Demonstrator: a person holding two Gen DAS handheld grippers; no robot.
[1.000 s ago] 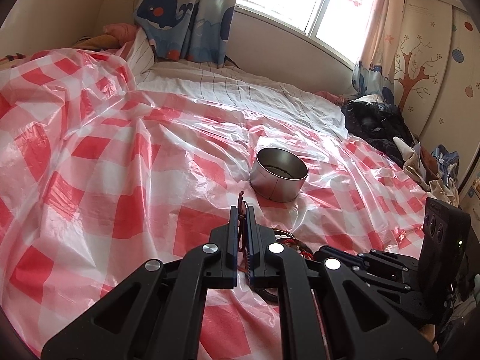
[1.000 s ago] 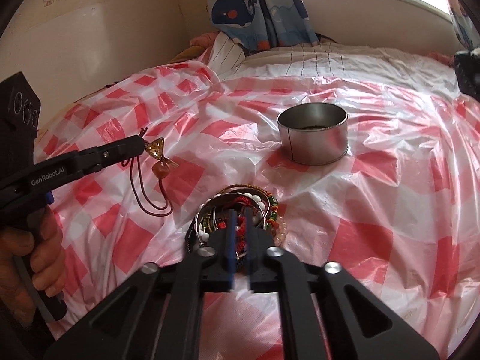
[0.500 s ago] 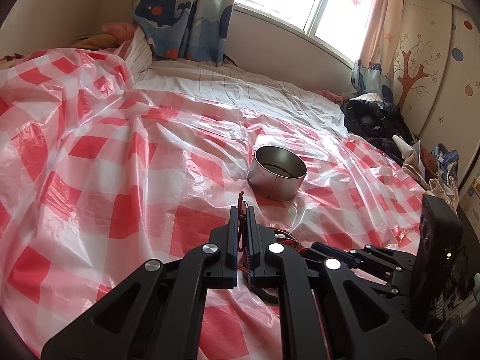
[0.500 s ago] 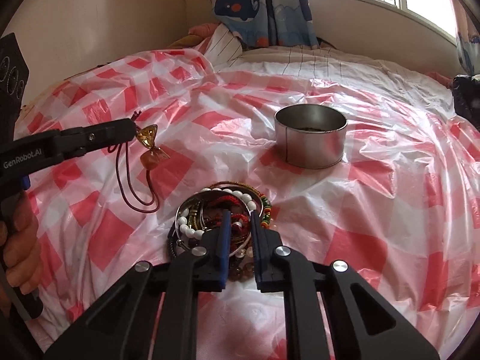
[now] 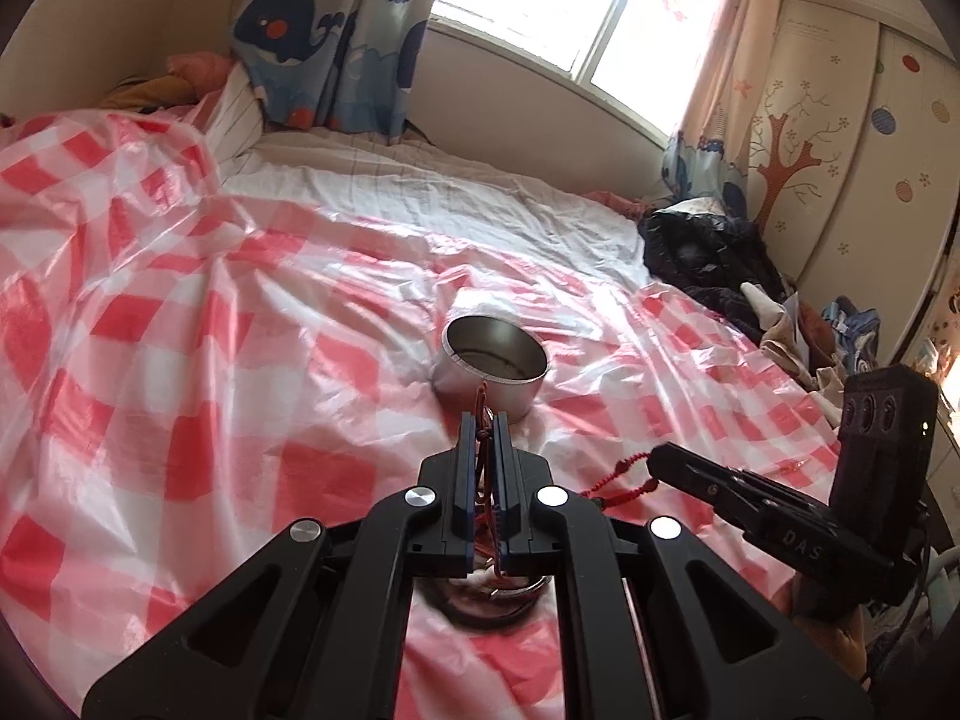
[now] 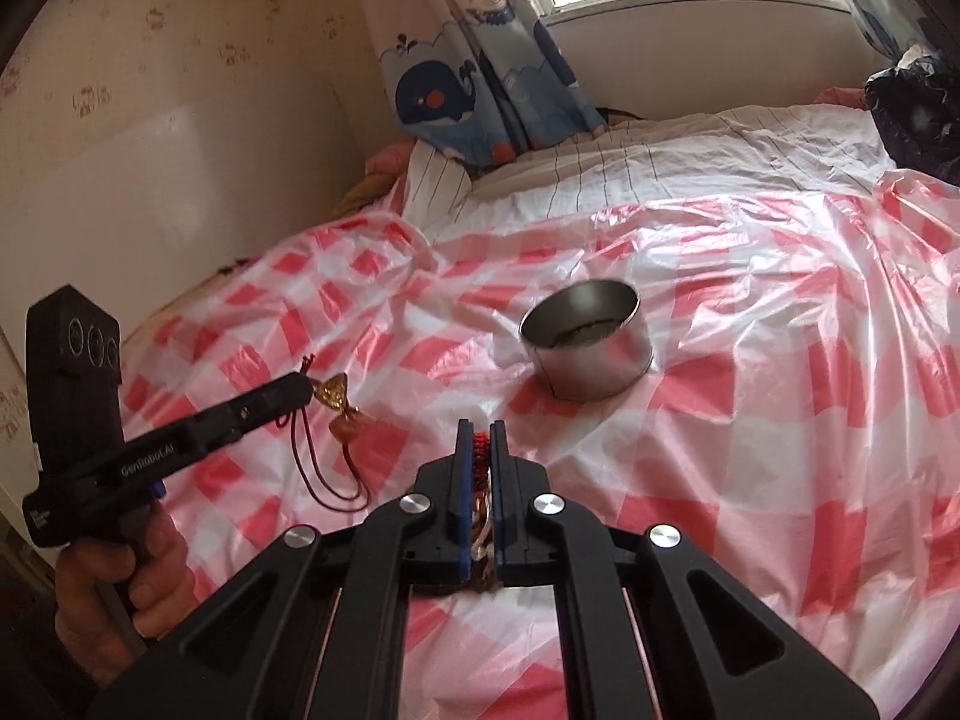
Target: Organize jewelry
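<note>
A round metal tin [image 6: 587, 355] stands upright on the red-and-white checked plastic sheet [image 6: 780, 420], ahead of both grippers and slightly right of the right gripper's line. Its mouth is open; something dark lies along the bottom, too dim to identify. In the left wrist view the tin [image 5: 492, 367] sits just beyond the left fingertips.

The left gripper [image 5: 481, 427] has its jaws pressed nearly together on a thin red cord necklace [image 5: 480, 402], whose knotted end sticks up past the tips. From the right wrist view, this gripper [image 6: 303, 389] reaches in from the left, well apart from the tin; the necklace [image 6: 339, 414] hangs below its tip, a gold piece and an amber bead next to the tip, the cord loops dangling toward the sheet.

The right gripper [image 6: 480, 441] is clamped on a red beaded bracelet [image 6: 479, 450], with more strands bunched between the jaws further back. In the left wrist view it [image 5: 657, 457] sits to the right, a red beaded strand [image 5: 621, 474] trailing from its tip.
</note>
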